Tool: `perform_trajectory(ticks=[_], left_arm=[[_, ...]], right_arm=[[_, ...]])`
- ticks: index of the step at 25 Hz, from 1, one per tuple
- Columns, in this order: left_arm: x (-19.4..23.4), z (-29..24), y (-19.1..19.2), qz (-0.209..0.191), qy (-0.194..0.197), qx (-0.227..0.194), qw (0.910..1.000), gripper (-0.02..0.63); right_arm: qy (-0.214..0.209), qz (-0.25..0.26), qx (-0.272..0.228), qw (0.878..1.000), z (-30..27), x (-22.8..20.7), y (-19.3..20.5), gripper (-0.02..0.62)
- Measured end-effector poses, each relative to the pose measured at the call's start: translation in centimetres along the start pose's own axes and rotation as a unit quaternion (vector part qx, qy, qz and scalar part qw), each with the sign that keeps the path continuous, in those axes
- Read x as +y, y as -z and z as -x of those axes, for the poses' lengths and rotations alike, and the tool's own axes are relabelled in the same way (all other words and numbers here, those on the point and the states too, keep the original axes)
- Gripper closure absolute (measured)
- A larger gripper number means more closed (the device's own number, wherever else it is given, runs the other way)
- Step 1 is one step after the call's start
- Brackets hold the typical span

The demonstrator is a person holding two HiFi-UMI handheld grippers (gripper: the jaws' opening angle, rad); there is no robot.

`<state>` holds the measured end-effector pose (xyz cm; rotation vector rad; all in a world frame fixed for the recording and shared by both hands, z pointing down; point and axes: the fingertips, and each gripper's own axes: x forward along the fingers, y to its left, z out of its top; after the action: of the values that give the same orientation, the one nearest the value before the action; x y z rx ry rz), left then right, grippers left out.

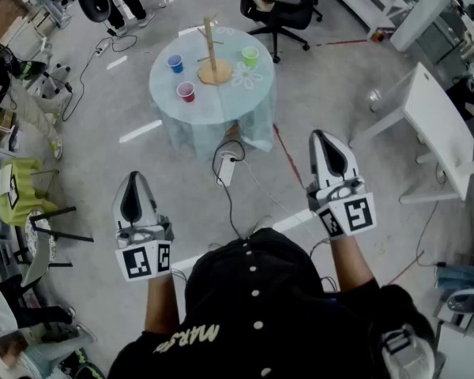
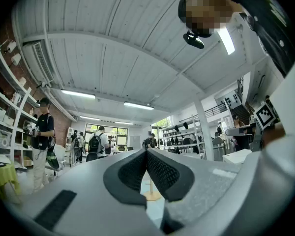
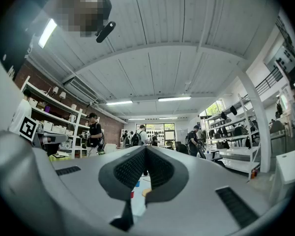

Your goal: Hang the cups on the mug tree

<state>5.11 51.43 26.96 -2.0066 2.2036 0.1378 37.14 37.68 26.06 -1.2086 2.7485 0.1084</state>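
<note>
A wooden mug tree (image 1: pixel 212 54) stands in the middle of a round table (image 1: pixel 221 109) some way ahead of me. Around it sit a blue cup (image 1: pixel 175 63), a red cup (image 1: pixel 186 91) and a green cup (image 1: pixel 250 56). No cup hangs on the tree. My left gripper (image 1: pixel 134 181) and right gripper (image 1: pixel 322 139) are held level in front of my body, well short of the table. Both are shut with nothing between the jaws. The left gripper view shows the tips of the left gripper (image 2: pixel 146 151) meeting; the right gripper (image 3: pixel 145 148) looks the same.
A white power strip (image 1: pixel 226 170) and black cables lie on the floor between me and the table. A white desk (image 1: pixel 434 125) stands to the right, a black office chair (image 1: pixel 280 6) beyond the table. Shelving and clutter line the left. Several people stand in the background.
</note>
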Motion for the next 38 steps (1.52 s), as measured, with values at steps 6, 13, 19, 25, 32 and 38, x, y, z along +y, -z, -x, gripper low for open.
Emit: perform_trajectory(ticks=[6, 13, 19, 25, 32, 38], left_arm=[[-0.6, 0.1, 0.1, -0.003, 0.004, 0.0, 1.0, 0.612], [-1.2, -0.8, 1.3, 0.001, 0.002, 0.014, 0.9999, 0.611], [-3.4, -2.5, 2.1, -0.004, -0.009, 0.026, 0.9996, 0.611], [-5.5, -3.8, 2.9, 0.0, -0.042, 0.038, 0.9984, 0.611], [-6.0, -5.2, 4.4, 0.002, -0.054, 0.055, 0.997, 0.612], [-3.8, -8.4, 4.9, 0.007, -0.044, 0.045, 0.998, 0.611]], right_arm=[[-0.007, -0.003, 0.0, 1.0, 0.1, 0.3, 0.2, 0.597], [-0.043, -0.032, -0.028, 0.998, -0.2, 0.5, 0.3, 0.594], [-0.066, -0.053, -0.037, 0.996, -1.2, -1.3, 0.7, 0.372], [-0.091, -0.055, -0.03, 0.994, -2.7, -3.9, 1.9, 0.254], [-0.094, -0.048, 0.008, 0.994, -4.5, -6.2, 5.0, 0.261], [-0.093, -0.047, 0.003, 0.995, -7.8, -6.1, 5.4, 0.262]])
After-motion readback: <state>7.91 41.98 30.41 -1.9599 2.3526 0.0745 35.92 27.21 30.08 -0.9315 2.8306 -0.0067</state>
